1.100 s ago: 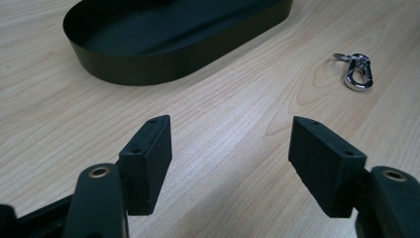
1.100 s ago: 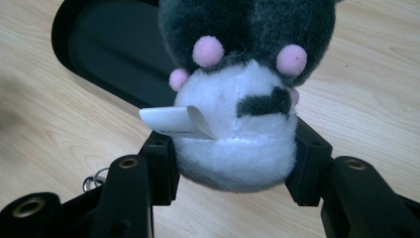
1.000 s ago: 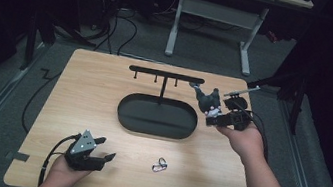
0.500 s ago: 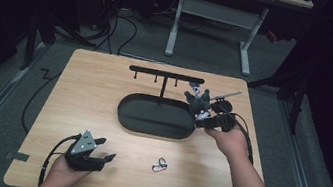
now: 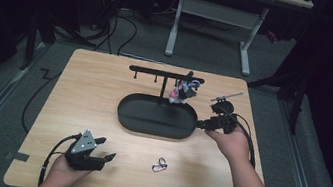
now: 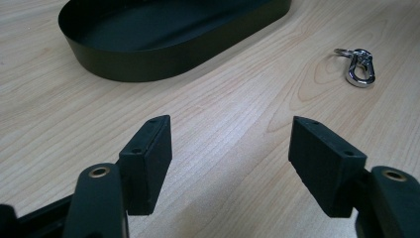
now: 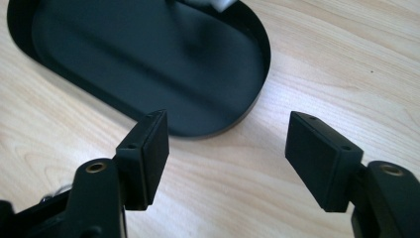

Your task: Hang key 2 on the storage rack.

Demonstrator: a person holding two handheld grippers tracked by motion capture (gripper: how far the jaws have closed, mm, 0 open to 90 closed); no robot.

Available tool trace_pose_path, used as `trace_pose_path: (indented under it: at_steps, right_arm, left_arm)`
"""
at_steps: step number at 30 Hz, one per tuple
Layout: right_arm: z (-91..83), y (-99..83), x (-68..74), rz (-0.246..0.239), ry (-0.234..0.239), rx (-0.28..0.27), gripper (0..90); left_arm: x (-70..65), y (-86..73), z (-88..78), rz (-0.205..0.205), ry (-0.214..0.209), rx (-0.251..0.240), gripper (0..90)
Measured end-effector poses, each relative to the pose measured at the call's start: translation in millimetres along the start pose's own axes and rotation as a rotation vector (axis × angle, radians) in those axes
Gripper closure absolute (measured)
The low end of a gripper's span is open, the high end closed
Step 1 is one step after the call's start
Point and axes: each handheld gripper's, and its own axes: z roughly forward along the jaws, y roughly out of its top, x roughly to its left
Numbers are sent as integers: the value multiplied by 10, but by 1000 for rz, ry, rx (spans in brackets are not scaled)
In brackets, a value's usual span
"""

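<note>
Now the right gripper (image 5: 204, 125) is hovering by the end of one black oval tray (image 5: 123, 112), its jaws having just been opening wide with nothing between them. One keychain (image 5: 182, 92) is hanging from the single hook rack (image 5: 157, 72) above that tray. Nearer, the left gripper (image 5: 106, 149) is resting open and empty, one silver clasp (image 5: 159, 165) lying on the table (image 5: 85, 80) just beside it

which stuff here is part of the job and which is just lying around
In the job: black hook stand with oval tray base; small multicoloured charm hanging on its bar; silver metal snap-hook key ring.
Lying about: white metal desk frame behind; black floor cables; grey tape strip at lower left.
</note>
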Motion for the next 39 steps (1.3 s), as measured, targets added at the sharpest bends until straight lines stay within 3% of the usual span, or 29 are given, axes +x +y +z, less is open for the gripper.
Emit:
trace_pose_path:
  at_steps: [5, 7, 10, 15, 21, 23, 25, 27, 29, 31, 35, 39]
  right_arm:
    - [-122, -189, 93, -57, -9, -45, 490]
    - [-172, -299, 130, -74, -17, -89, 539]
    - [-186, -438, 162, -89, -22, -109, 552]
    - [-119, -687, 205, -80, 20, -135, 566]
    - [79, -1032, 250, -59, 49, -170, 576]
    - [149, -1166, 269, -34, 75, -197, 590]
    - [230, -1306, 311, -30, 58, -220, 589]
    - [312, -1455, 338, 15, 79, -249, 585]
    - [362, -1560, 363, 25, 80, -274, 575]
    - [351, -1587, 385, 16, 90, -263, 559]
    - [308, -1623, 426, -3, 110, -307, 550]
    - [385, -1615, 502, -31, 144, -289, 534]
  left_arm:
    - [-12, 5, 2, -4, -3, -1, 340]
    - [-14, 6, 1, -1, -2, 1, 340]
    - [-21, 6, 5, -2, -3, 0, 340]
    - [-22, 3, 13, -4, -5, 6, 340]
    - [-31, 18, 3, -10, -15, 4, 346]
    - [-23, 22, -4, -16, -16, -3, 346]
    - [-20, 21, -1, -15, -13, -5, 346]
    - [-19, 19, 5, -14, -12, -1, 346]
    - [-17, 20, 7, -18, -13, -5, 345]
    - [-15, 22, 5, -19, -14, -6, 345]
    - [-18, 26, 6, -23, -17, -7, 345]
    - [-26, 43, 22, -24, -13, -3, 345]
